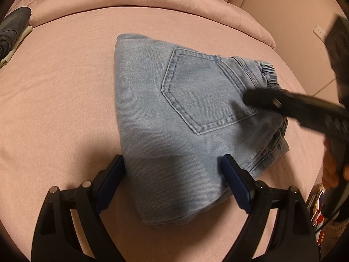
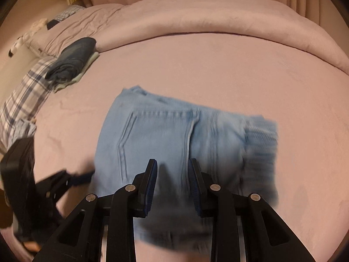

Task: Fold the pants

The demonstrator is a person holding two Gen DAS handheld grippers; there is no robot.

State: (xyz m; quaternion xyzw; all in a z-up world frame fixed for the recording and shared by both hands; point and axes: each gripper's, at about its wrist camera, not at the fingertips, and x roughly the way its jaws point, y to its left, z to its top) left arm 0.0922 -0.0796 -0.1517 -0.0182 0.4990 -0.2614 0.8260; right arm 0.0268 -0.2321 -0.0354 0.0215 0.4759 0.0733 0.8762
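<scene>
light blue pants [image 1: 174,113] folded into compact bundle at frame centre on pink bed [image 1: 61,83], back pocket up, left gripper [image 1: 172,166] wide open straddling near edge, holding nothing, right gripper [image 2: 172,170] partly open above bundle, empty, dark folded clothes [image 2: 72,59] upper left

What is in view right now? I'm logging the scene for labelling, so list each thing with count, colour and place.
folded jeans: one, light blue, middle of the bed, back pocket up
bed sheet: one, pink, under the jeans
duvet: one, pink, bunched along the far edge
dark folded garment: one, navy, far left, on a pale cloth
plaid cloth: one, blue and white, left edge
left gripper: one, black, open, over the jeans' near edge
right gripper: one, black, open, above the jeans
</scene>
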